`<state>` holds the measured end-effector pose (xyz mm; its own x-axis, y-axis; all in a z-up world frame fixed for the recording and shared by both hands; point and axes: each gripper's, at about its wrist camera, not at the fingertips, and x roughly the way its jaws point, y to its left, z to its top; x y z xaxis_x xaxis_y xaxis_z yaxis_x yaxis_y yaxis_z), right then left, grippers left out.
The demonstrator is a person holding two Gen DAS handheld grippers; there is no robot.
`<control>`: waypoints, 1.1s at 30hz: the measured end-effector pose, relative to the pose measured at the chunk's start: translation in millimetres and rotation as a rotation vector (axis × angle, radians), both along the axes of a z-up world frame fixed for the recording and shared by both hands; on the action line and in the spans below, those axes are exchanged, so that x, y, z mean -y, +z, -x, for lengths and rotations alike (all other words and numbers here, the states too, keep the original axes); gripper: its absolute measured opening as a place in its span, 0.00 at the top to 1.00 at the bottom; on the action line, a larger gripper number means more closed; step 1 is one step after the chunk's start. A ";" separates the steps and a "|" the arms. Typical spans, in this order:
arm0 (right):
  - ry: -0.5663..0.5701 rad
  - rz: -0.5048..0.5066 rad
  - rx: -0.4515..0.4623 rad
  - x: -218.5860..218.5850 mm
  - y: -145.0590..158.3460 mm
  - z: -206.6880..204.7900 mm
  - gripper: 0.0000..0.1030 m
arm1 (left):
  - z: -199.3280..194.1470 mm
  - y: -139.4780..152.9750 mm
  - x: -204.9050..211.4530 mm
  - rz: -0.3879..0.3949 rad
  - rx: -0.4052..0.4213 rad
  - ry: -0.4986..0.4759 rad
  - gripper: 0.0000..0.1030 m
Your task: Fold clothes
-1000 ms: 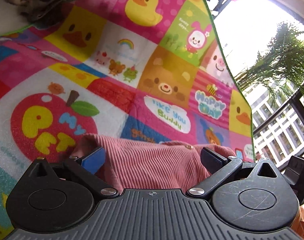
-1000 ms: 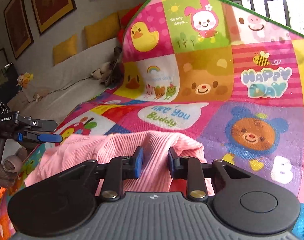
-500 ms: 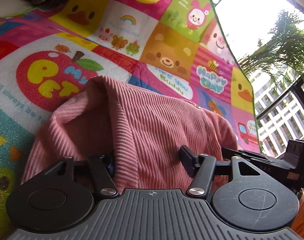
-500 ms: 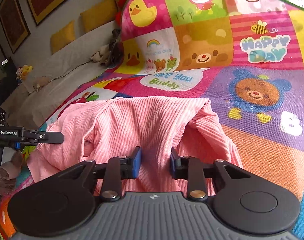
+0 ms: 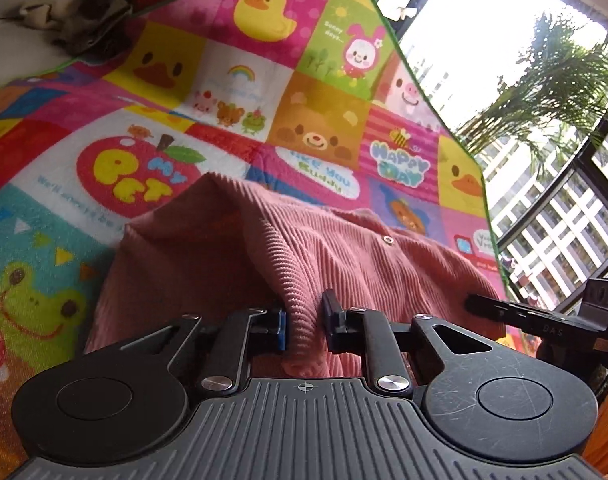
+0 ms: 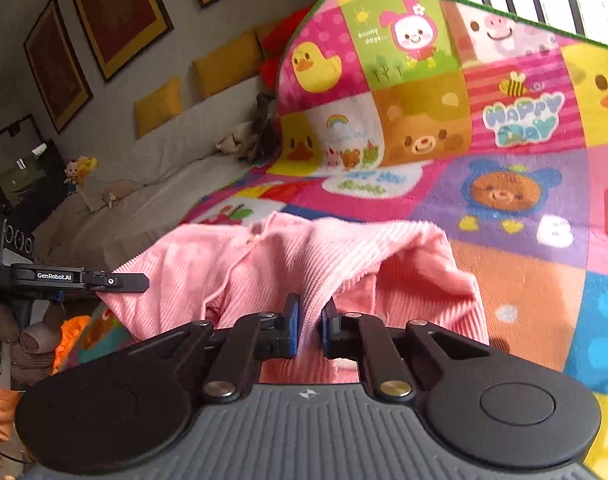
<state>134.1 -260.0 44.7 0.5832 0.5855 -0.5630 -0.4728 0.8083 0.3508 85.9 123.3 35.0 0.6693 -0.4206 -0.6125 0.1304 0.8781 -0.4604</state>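
Observation:
A pink ribbed garment with snap buttons lies bunched on a colourful cartoon play mat. My left gripper is shut on a fold of the garment's near edge. My right gripper is shut on another fold of the same pink garment. The garment hangs between the two grippers, partly lifted off the mat. The other gripper's body shows at the right edge of the left wrist view and at the left edge of the right wrist view.
A beige sofa with yellow cushions and soft toys stands beyond the mat. Framed pictures hang on the wall. A large window lies to the right of the mat. A crumpled grey cloth rests at the mat's far edge.
My left gripper was open a second ago and has closed on a fold of the pink garment. Both grippers have lifted the garment and pulled it nearer. My right gripper stayed shut on it.

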 end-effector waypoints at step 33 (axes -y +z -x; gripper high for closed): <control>-0.086 0.240 0.111 -45.0 -18.7 -117.4 0.50 | -91.5 17.9 6.7 -0.119 0.167 0.043 0.24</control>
<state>251.5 -215.0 26.0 0.6912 0.3886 -0.6092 -0.4236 0.9009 0.0940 177.4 116.6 52.9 0.7817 -0.3209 -0.5347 0.1577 0.9313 -0.3284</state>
